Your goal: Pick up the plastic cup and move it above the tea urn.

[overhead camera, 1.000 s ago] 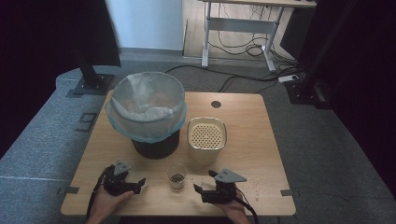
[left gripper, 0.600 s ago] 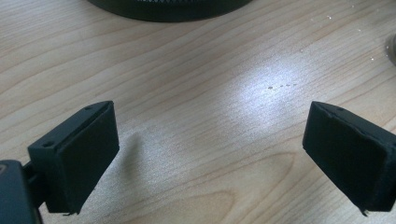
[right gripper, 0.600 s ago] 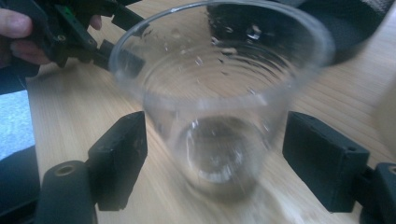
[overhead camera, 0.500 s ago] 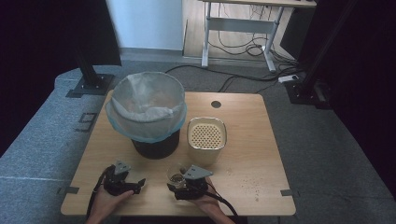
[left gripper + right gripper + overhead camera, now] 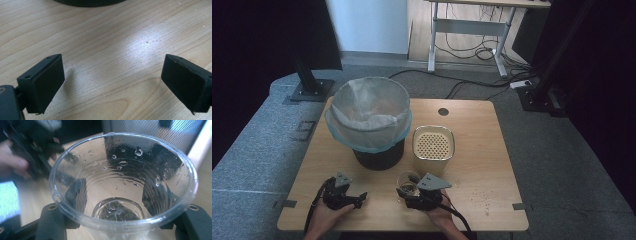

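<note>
My right gripper [image 5: 404, 196] has its jaws around the cup [image 5: 408, 181], which stands at the table's [image 5: 482, 145] near edge, just before the bin [image 5: 371, 120]. My left gripper [image 5: 357, 198] rests wide apart, left of it.

A light wooden worktop [image 5: 492, 150] carries a black bin lined with a pale translucent bag [image 5: 369, 120] and, just beside it, a cream square container with a perforated top [image 5: 433, 147]. Near the front edge, the right hand-held gripper [image 5: 404, 192] meets a small clear plastic cup [image 5: 408, 181], while the left hand-held gripper [image 5: 359, 199] rests on the wood, well apart. Small crumbs [image 5: 484, 195] dot the surface at right.
</note>
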Available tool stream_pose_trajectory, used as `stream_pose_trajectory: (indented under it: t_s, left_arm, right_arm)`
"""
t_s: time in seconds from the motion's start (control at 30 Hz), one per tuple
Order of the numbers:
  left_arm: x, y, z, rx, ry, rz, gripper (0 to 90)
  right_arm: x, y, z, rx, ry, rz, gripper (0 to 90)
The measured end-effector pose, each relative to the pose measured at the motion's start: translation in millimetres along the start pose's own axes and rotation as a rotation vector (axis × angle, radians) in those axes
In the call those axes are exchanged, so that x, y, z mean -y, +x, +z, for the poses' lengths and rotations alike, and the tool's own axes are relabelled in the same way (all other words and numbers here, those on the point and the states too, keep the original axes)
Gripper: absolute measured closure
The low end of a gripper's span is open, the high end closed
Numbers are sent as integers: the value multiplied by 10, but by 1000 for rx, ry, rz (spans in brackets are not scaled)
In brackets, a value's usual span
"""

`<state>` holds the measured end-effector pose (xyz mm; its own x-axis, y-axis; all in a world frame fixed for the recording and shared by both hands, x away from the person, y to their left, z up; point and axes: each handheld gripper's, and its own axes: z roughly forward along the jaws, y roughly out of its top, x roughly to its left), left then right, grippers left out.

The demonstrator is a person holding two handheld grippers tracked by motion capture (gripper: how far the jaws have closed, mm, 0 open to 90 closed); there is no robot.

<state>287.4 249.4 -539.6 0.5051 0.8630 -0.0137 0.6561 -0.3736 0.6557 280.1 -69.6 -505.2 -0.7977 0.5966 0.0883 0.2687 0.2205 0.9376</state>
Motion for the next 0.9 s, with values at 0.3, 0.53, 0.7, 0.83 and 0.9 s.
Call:
stream_pose_trajectory:
  t_s: [0.3,0.53,0.7,0.83,0.9]
  left_arm:
    - [-6,2,-2,11,3,-2,47]
    - [-3,-1,25,10,7,2,54]
    - [-1,1,33,10,11,-2,58]
    - [9,10,36,2,12,-11,55]
    - [12,12,36,-1,11,-13,55]
  right_arm:
    - [-575,-173,-677,77,-132,-30,374]
    - [-937,-537,-913,184,-169,-21,375]
    - [-1110,-865,-882,232,-160,-1,379]
    - [-1205,-1063,-814,272,-142,6,380]
    - [-1215,-1089,-802,280,-136,8,380]
